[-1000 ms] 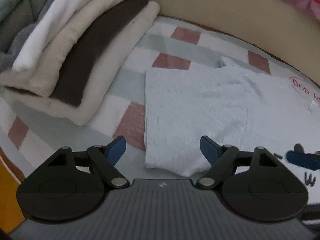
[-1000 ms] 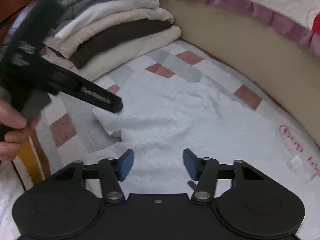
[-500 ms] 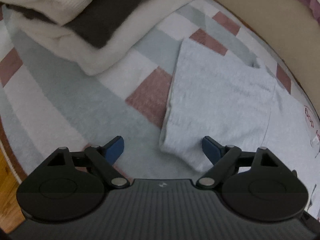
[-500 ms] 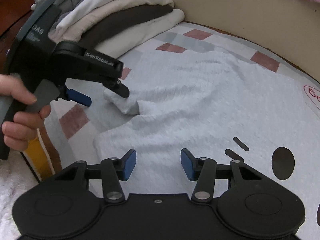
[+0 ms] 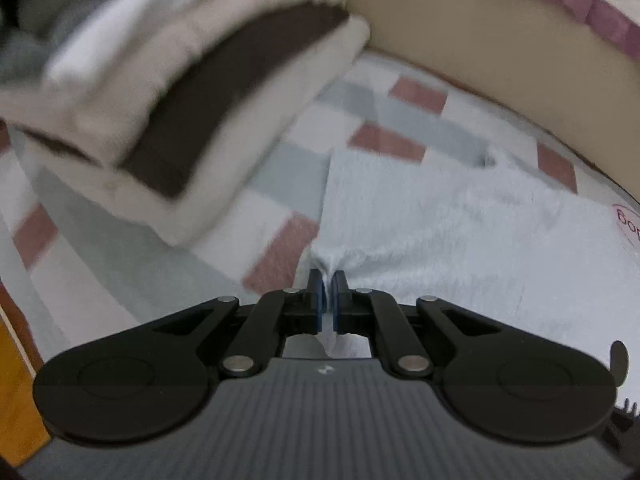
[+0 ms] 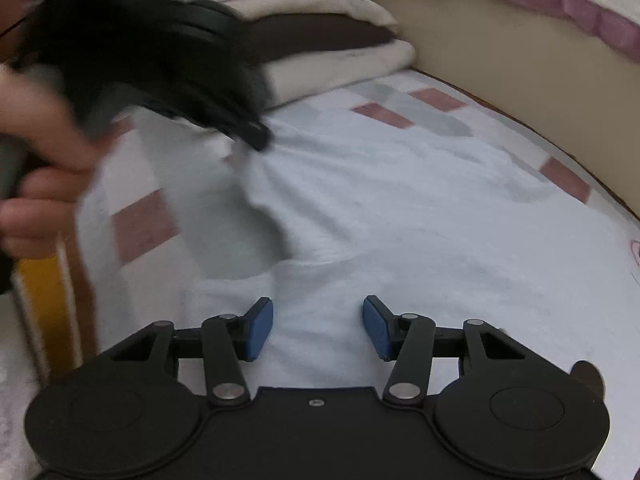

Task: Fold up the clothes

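A pale blue fuzzy garment [image 5: 460, 232] lies spread on the checked blanket [image 5: 132, 248]. My left gripper [image 5: 327, 280] is shut on the garment's near left corner, and a pinch of cloth bunches up between the blue pads. From the right wrist, the garment [image 6: 400, 208] fills the middle of the view. The left gripper [image 6: 256, 140] is a dark blur at its far left corner, held by a person's hand [image 6: 40, 184]. My right gripper [image 6: 318, 316] hangs over the near edge, its jaws opening, with cloth below them but not pressed.
A stack of folded clothes [image 5: 192, 92] in white, beige, brown and grey sits at the back left, also in the right wrist view [image 6: 320, 40]. A beige padded wall [image 5: 500, 48] runs along the far side. A yellow-brown edge [image 6: 44, 292] borders the blanket at left.
The left gripper's jaws, wide apart before, have come together on the garment's corner. The right gripper has sunk closer to the garment's near edge.
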`<move>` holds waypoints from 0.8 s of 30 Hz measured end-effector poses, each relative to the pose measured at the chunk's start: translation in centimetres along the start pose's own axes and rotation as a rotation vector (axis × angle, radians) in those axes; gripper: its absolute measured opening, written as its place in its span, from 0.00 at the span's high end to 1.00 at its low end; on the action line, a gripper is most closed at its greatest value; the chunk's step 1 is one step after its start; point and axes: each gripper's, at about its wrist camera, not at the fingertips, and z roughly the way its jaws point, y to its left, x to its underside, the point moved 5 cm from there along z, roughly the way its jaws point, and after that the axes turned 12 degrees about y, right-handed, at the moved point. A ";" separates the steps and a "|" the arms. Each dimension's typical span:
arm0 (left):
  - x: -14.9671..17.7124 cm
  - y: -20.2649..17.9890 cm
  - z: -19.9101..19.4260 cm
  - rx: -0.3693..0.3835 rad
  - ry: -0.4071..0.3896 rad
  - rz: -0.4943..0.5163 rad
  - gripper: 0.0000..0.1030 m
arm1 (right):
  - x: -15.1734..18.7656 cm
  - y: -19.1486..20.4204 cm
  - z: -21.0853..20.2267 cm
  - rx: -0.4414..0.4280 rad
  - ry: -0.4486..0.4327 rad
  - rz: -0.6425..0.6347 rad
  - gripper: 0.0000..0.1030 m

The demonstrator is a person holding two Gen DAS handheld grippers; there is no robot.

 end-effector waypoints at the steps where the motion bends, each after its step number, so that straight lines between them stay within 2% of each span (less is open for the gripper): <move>1: -0.1 0.1 0.0 0.026 -0.001 -0.009 0.96 | 0.1 -0.2 -0.2 -0.016 -0.003 0.013 0.45; 3: -0.3 -0.5 -1.0 0.093 -0.049 0.007 0.96 | 0.5 -1.0 -0.8 -0.070 -0.005 0.052 0.46; 5: -0.5 -1.6 -2.8 0.202 -0.125 0.045 0.96 | 1.3 -3.0 -2.3 -0.127 -0.033 0.183 0.47; 7: -0.2 -4.4 -5.3 0.357 -0.177 0.156 0.96 | 2.5 -5.4 -4.1 -0.173 -0.075 0.335 0.47; 9: 1.2 -8.4 -6.3 0.513 -0.100 0.288 0.95 | 4.6 -8.2 -6.0 -0.193 -0.117 0.472 0.47; 10: 2.3 -10.6 -5.5 0.539 0.001 0.346 0.93 | 5.7 -9.5 -6.6 -0.191 -0.129 0.528 0.47; 11: 3.4 -12.7 -4.3 0.544 0.122 0.402 0.92 | 6.8 -10.8 -7.1 -0.177 -0.131 0.571 0.47; 12: 4.6 -14.3 -2.7 0.508 0.231 0.458 0.92 | 7.8 -11.9 -7.4 -0.151 -0.123 0.597 0.47; 15: 6.1 -14.8 0.3 0.360 0.365 0.486 0.91 | 10.1 -14.1 -8.3 -0.067 -0.097 0.633 0.45; 16: 5.8 -14.3 -0.1 0.380 0.358 0.474 0.90 | 10.7 -14.5 -8.6 -0.042 -0.092 0.639 0.45; 18: 4.8 -12.7 -1.7 0.473 0.307 0.436 0.70 | 10.9 -14.6 -8.9 -0.034 -0.097 0.638 0.45; 19: 4.3 -11.9 -2.6 0.519 0.282 0.417 0.51 | 10.6 -14.5 -8.9 -0.040 -0.102 0.628 0.45; 20: 3.9 -10.8 -3.5 0.550 0.236 0.388 0.42 | 10.1 -14.2 -8.9 -0.044 -0.107 0.607 0.45; 22: 3.1 -9.0 -4.4 0.543 0.171 0.341 0.41 | 8.3 -13.2 -9.0 -0.045 -0.120 0.527 0.45; 24: 3.0 -8.2 -4.1 0.453 0.146 0.355 0.42 | 5.5 -12.1 -8.6 -0.033 -0.127 0.398 0.45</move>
